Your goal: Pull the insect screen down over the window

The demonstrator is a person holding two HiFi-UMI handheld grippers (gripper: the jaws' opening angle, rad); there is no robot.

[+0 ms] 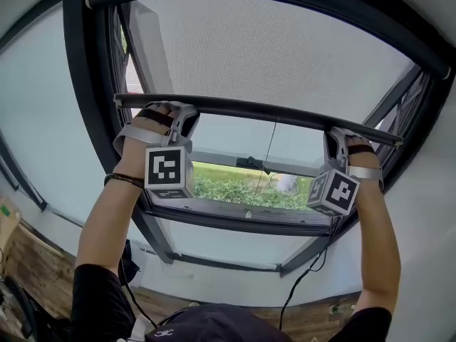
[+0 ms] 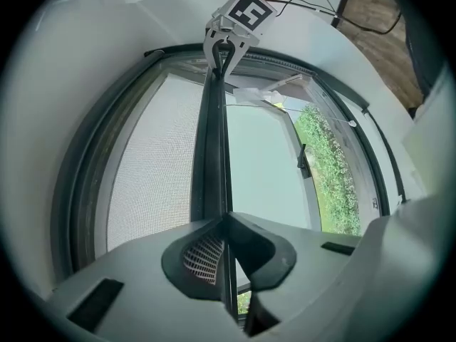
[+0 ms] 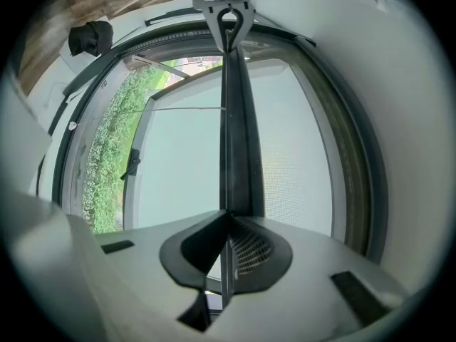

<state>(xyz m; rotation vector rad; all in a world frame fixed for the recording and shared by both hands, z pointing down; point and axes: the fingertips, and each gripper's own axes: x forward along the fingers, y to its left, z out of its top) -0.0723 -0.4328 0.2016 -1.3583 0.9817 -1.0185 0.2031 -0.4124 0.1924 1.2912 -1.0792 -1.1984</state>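
Closest in, the left tool (image 2: 226,223) has its dark pads pressed together on the thin lip of the pull bar (image 2: 212,141). Nothing but that lip sits between them. The right tool (image 3: 226,223) pinches the same bar in the same way, and each shows as a small clamp at the far end of the other's view. From where I stand, the two grips sit near opposite ends of the bar, with the person's forearms (image 1: 114,212) reaching up to them.

That spread looks deliberate. I'd say holding the bar at both ends keeps it level, so it can run down the side channels without tipping or jamming.

Above the tools, the grey mesh of the insect screen (image 1: 271,48) stretches from the bar up to the dark housing at the top of the window frame (image 1: 78,98). Between the tools a thin cord (image 1: 269,152) hangs from the bar, and neither tool touches it.

Below the tools the opening is uncovered. There is pale glass, then a strip of greenery (image 1: 235,189) through the open part of the window, then the lower sill (image 1: 235,219). The bar sits well apart from that sill, so I judge the pull to be only partway done, with an even downward draw by both hands needed to finish it.
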